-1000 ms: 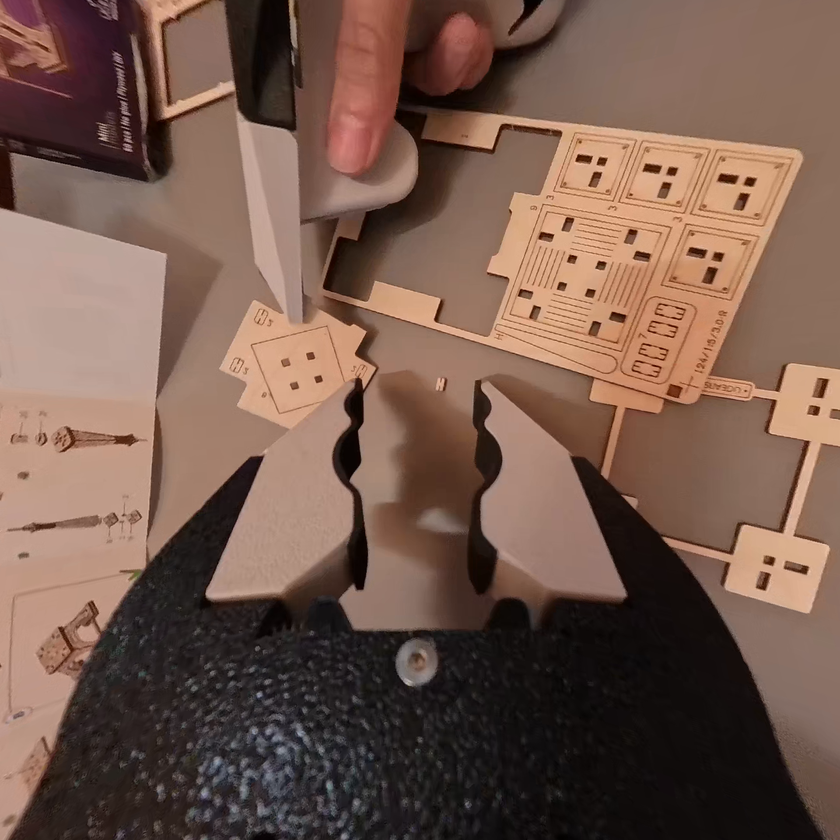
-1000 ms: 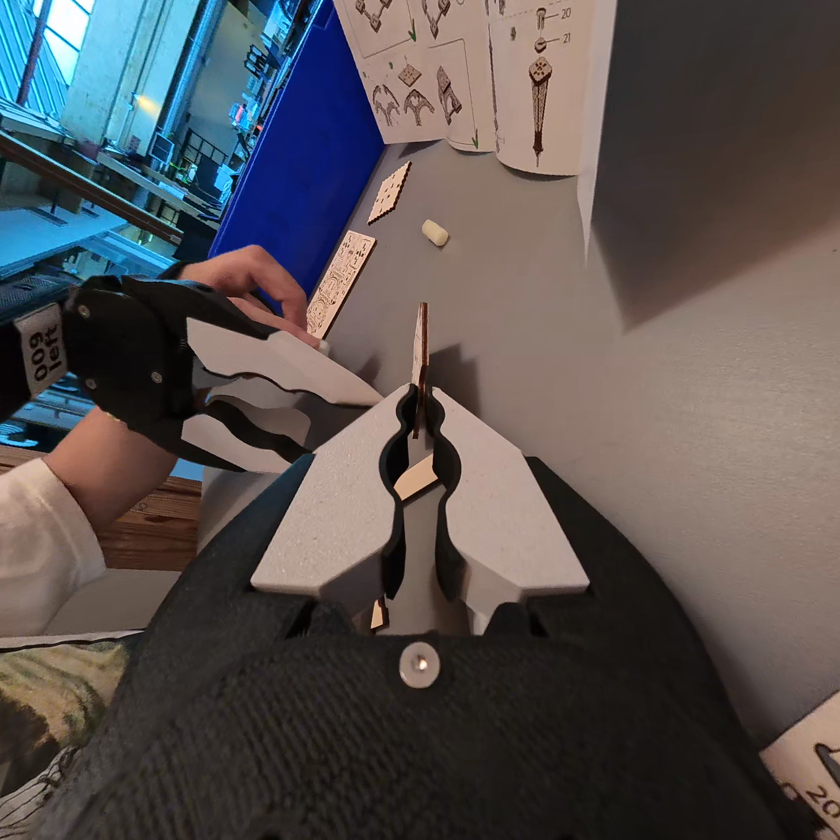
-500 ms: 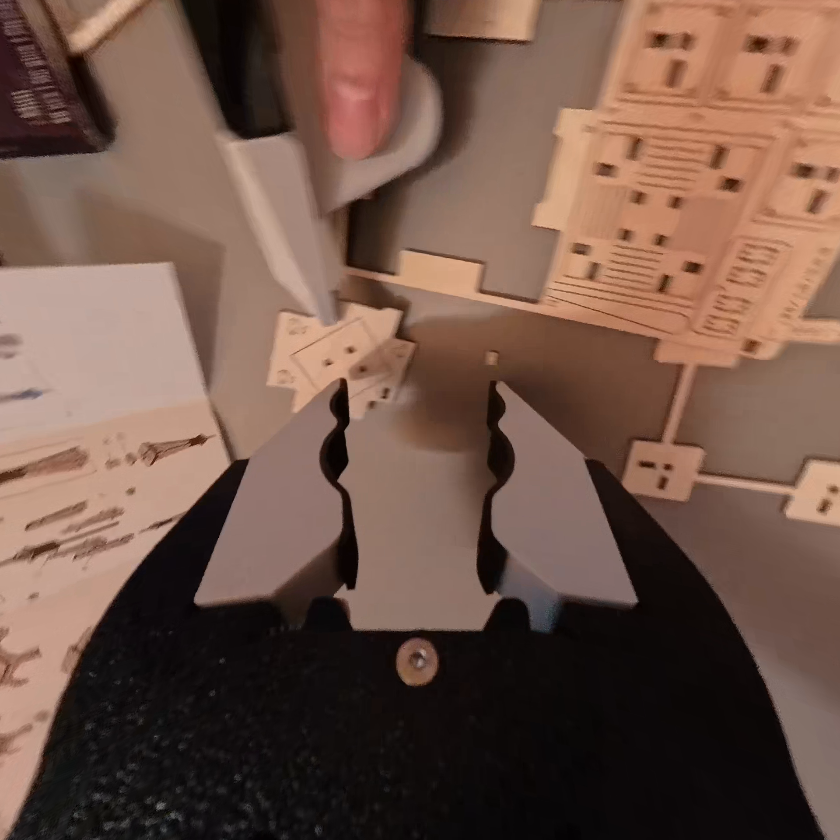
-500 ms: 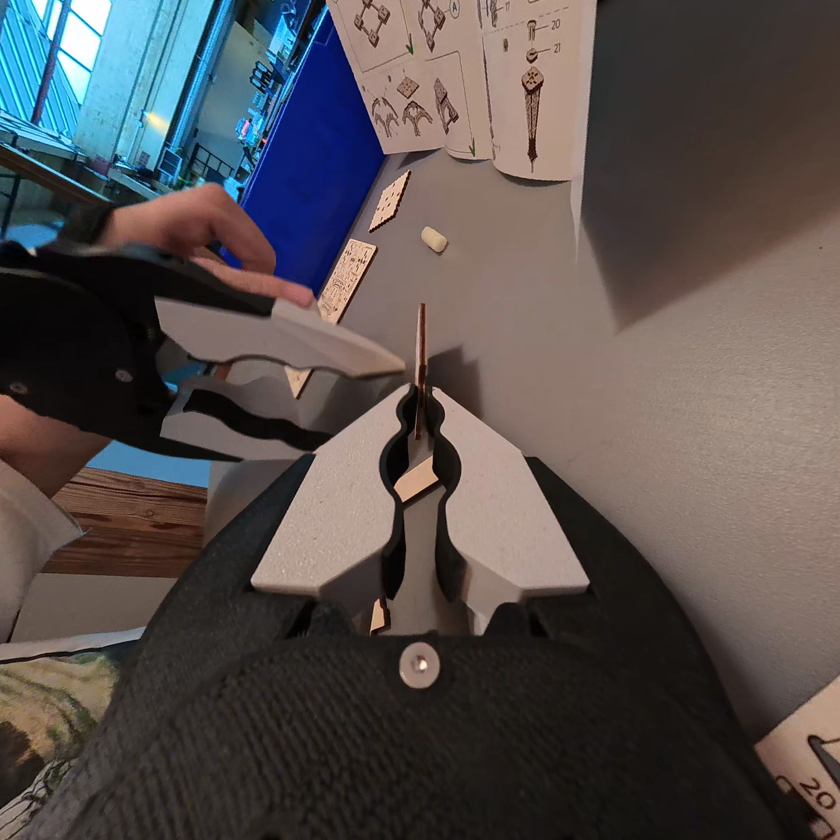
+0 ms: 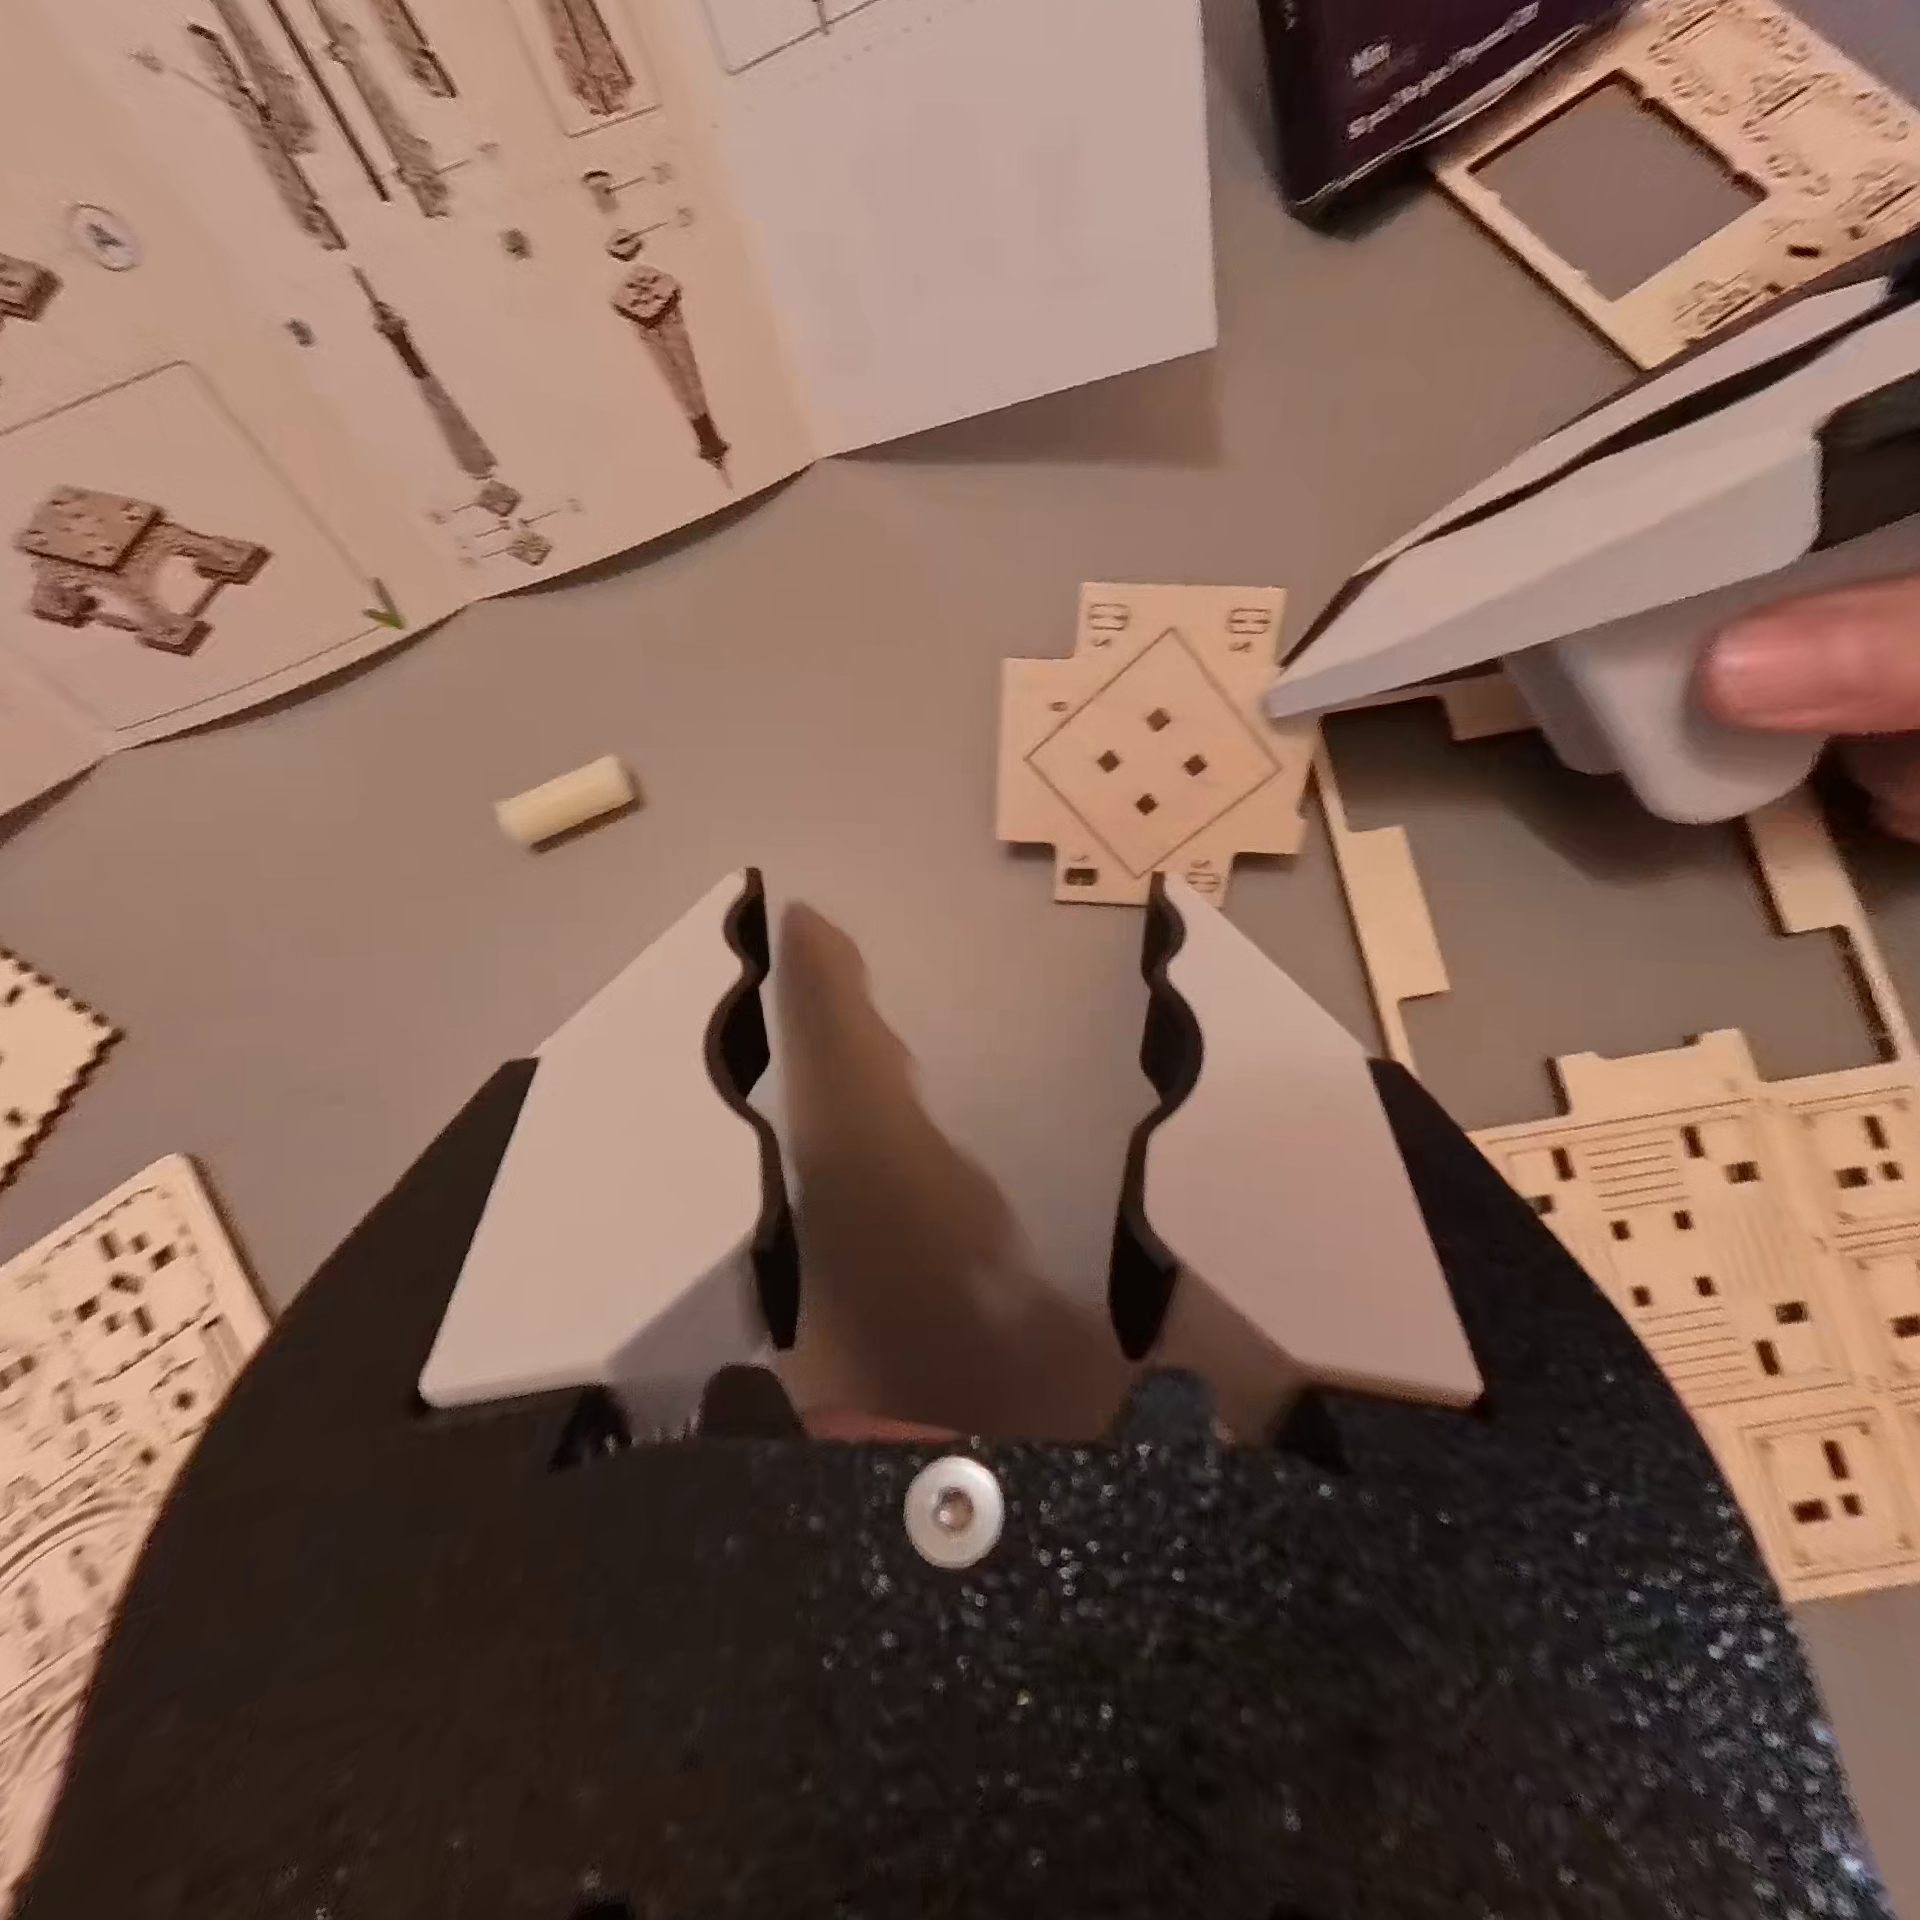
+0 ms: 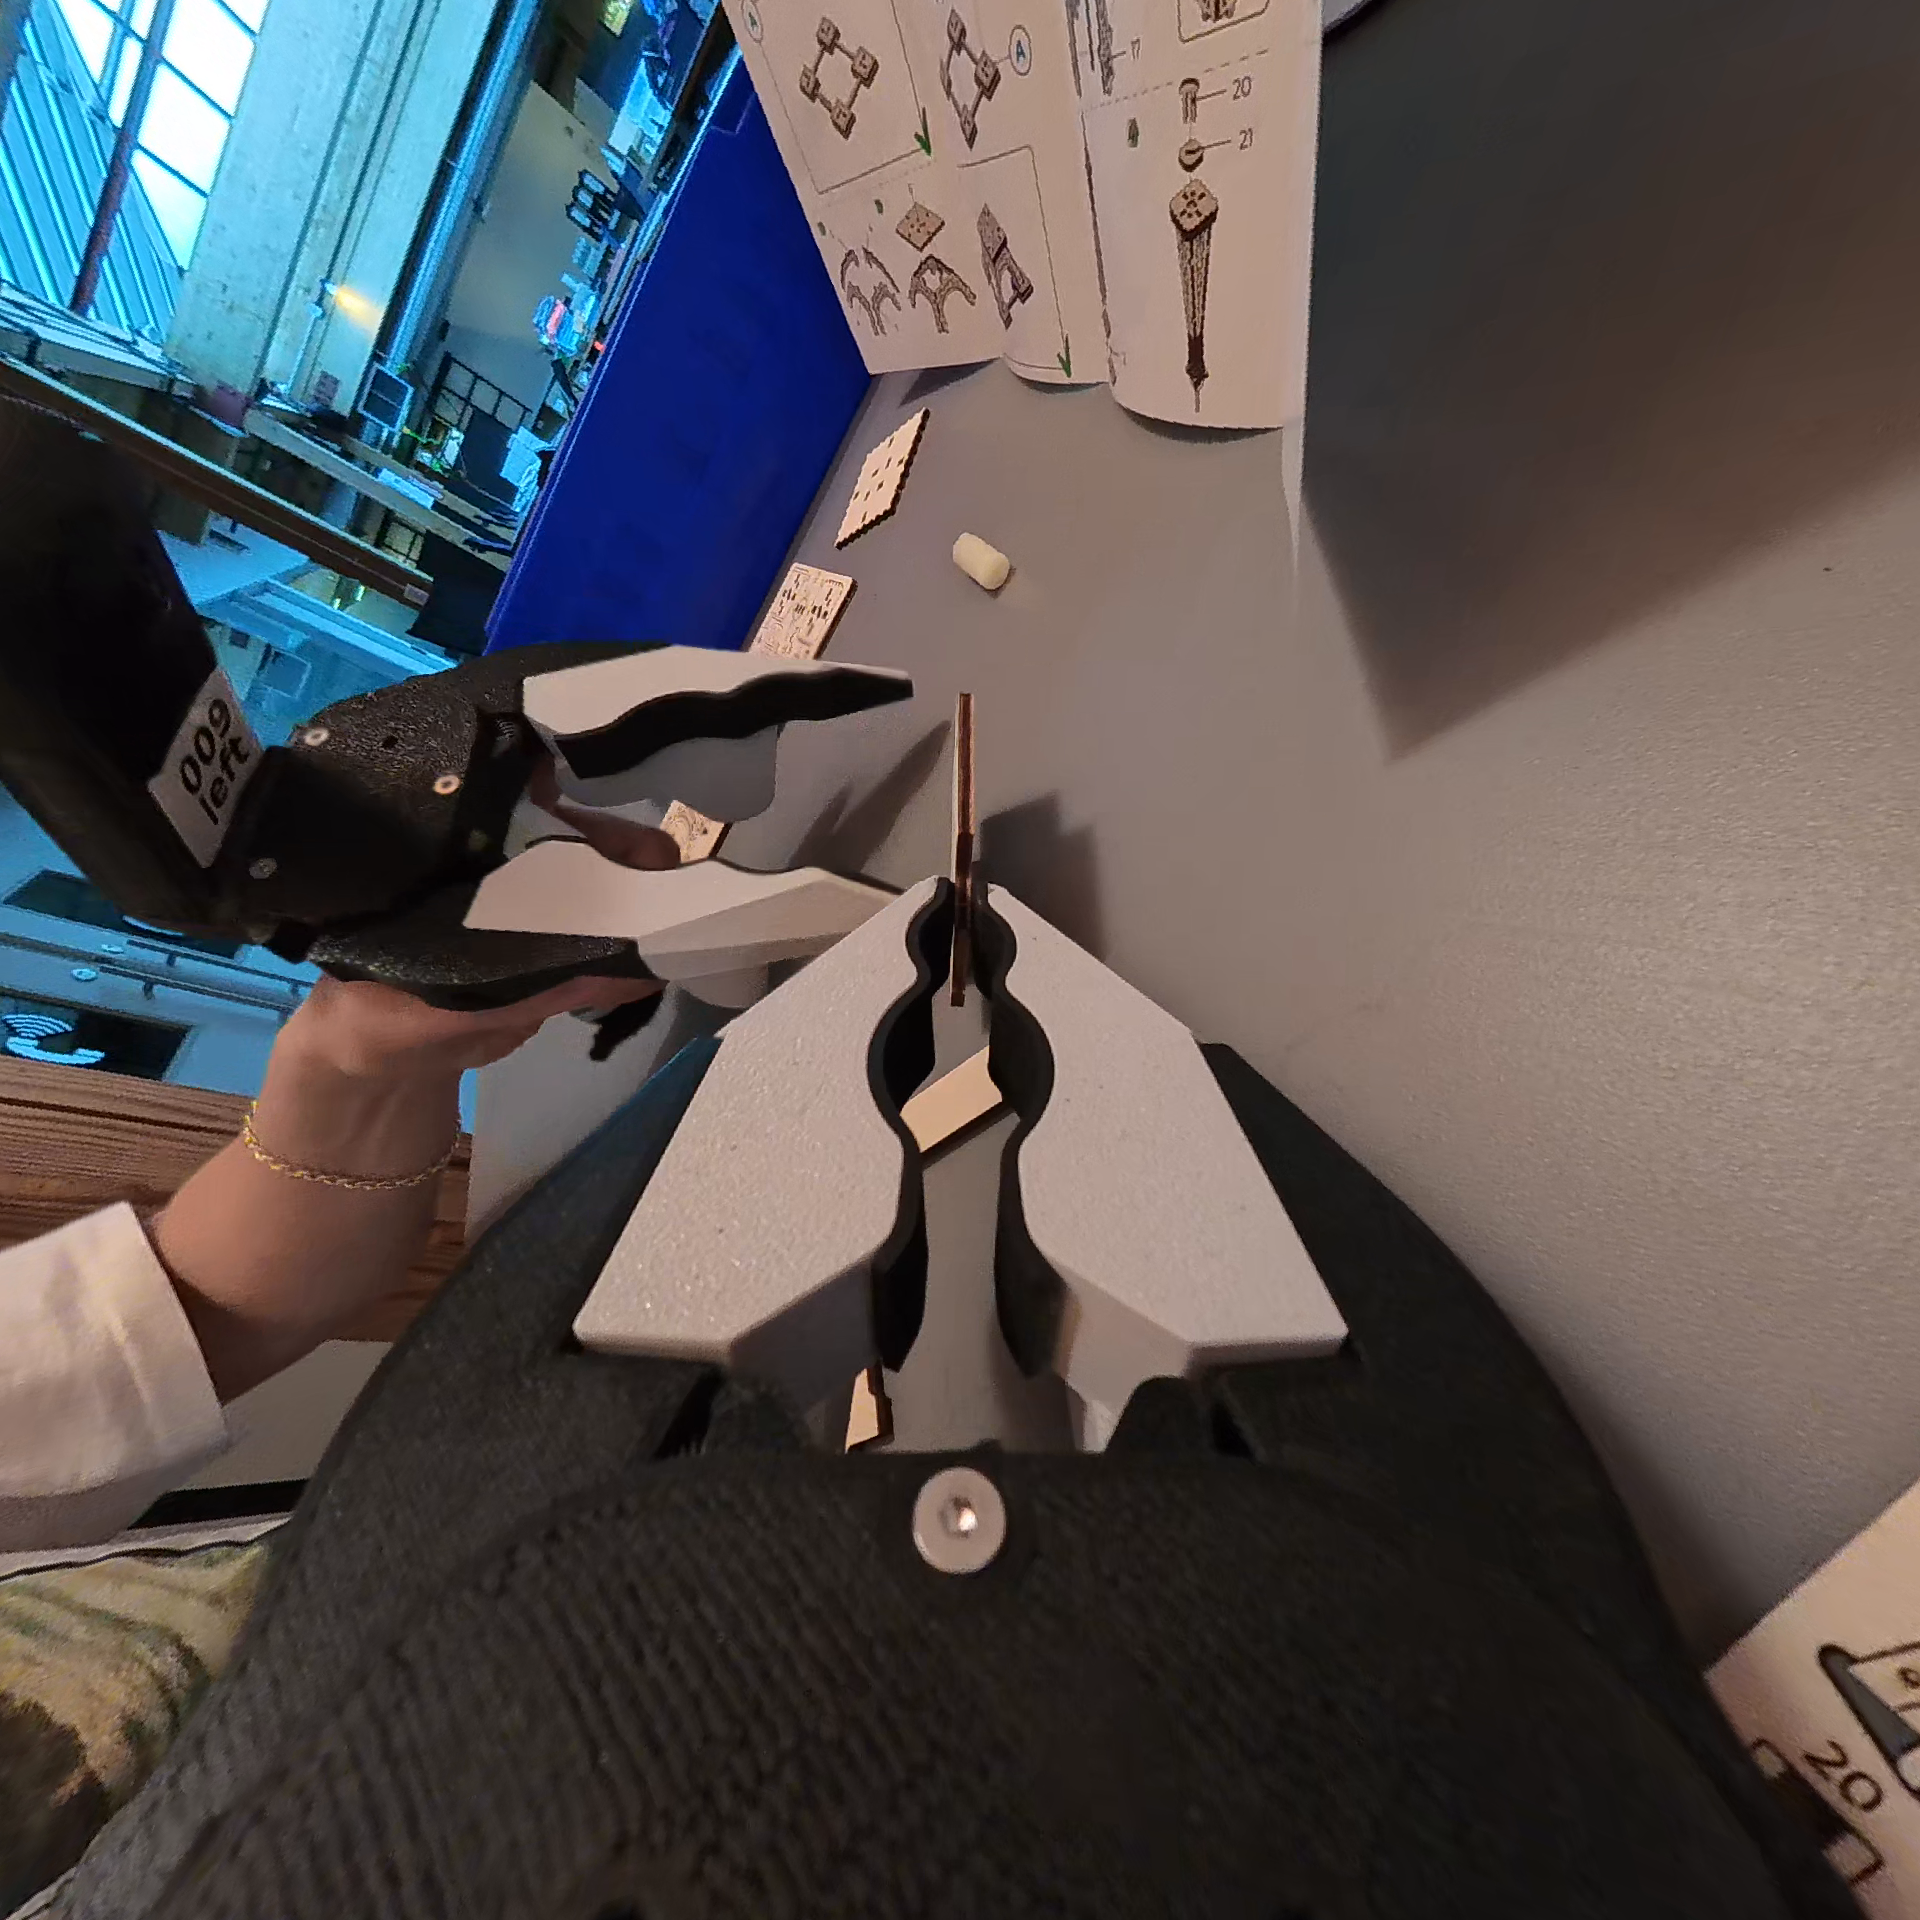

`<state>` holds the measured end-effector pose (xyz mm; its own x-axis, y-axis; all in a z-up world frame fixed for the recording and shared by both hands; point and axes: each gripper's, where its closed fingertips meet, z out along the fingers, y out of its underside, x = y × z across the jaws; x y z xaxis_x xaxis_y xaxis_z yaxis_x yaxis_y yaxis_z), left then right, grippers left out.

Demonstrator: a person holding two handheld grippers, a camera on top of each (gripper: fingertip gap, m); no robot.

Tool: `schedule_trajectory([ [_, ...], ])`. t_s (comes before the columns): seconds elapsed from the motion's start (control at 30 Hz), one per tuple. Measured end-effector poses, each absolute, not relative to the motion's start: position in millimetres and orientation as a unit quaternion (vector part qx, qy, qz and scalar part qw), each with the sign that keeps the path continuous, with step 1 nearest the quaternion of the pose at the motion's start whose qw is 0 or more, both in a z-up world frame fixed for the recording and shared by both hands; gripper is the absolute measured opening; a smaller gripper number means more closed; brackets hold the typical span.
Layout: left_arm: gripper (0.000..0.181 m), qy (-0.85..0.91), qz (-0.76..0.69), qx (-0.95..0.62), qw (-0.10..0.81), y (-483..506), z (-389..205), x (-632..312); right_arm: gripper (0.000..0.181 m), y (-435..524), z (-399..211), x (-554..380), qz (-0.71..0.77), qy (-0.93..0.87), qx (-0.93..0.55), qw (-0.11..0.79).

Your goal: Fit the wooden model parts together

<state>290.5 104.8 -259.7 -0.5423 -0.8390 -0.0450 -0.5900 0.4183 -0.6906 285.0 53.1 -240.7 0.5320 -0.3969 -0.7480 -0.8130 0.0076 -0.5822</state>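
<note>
The right gripper point(image 6: 961, 894) is clamped on the edge of a thin wooden plate point(image 6: 963, 790), so from its own camera you only see the plate edge-on, sticking straight out past the fingertips. In the left wrist view that same plate point(image 5: 1151, 744) shows its face: a cross-shaped piece with an engraved diamond and four little square holes, with the right gripper point(image 5: 1283, 696) pinching its right edge. The left gripper point(image 5: 951, 899) is wide open with nothing in it, hovering just below the plate, its right finger tip just overlapping the plate's lower edge in that view. Can't tell if the plate is lying flat on the grey table point(image 5: 831, 665) or lifted a bit. Left of the plate there's a small cream peg point(image 5: 564, 800) on the table, clear of everything. Further up and left of the plate is the unfolded instruction sheet point(image 5: 520, 260). Right of and below the plate is a part sheet point(image 5: 1714, 1299) full of cut-outs, and an empty sheet frame point(image 5: 1392, 914) sits right beside the plate. Up and right of it there's a dark box point(image 5: 1392, 94) with another frame point(image 5: 1704, 208) next to it.
</note>
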Motion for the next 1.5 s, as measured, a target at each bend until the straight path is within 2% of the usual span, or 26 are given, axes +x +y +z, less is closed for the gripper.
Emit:
schedule_trajectory([
  [0.27, 0.074, 0.819, -0.324, -0.44, 0.175, 101, -267, 291, 0.001, 53, -241, 286, 0.187, 0.448, -0.678, 0.552],
  [0.53, 0.064, 0.819, -0.328, -0.436, 0.176, 96, -266, 287, 0.001, 52, -241, 286, 0.187, 0.449, -0.677, 0.552],
  [0.7, 0.07, 0.831, -0.31, -0.419, 0.197, 98, -264, 290, 0.001, 52, -241, 286, 0.186, 0.45, -0.677, 0.552],
  [0.93, 0.066, 0.784, -0.324, -0.511, 0.141, 97, -267, 286, 0.001, 53, -242, 286, 0.186, 0.45, -0.679, 0.55],
  [1.03, 0.074, 0.782, -0.307, -0.528, 0.124, 93, -266, 285, 0.001, 52, -242, 286, 0.186, 0.45, -0.679, 0.55],
  [1.1, 0.079, 0.801, -0.288, -0.505, 0.144, 94, -266, 286, 0.001, 52, -242, 286, 0.185, 0.451, -0.678, 0.55],
  [1.23, 0.076, 0.816, -0.253, -0.468, 0.226, 109, -262, 292, 0.001, 51, -242, 287, 0.184, 0.452, -0.676, 0.552],
  [1.33, 0.067, 0.815, -0.267, -0.469, 0.21, 104, -264, 289, 0.001, 51, -241, 287, 0.184, 0.453, -0.675, 0.552],
  [1.5, 0.071, 0.812, -0.281, -0.475, 0.19, 102, -266, 288, 0.001, 51, -242, 287, 0.184, 0.453, -0.675, 0.552],
])
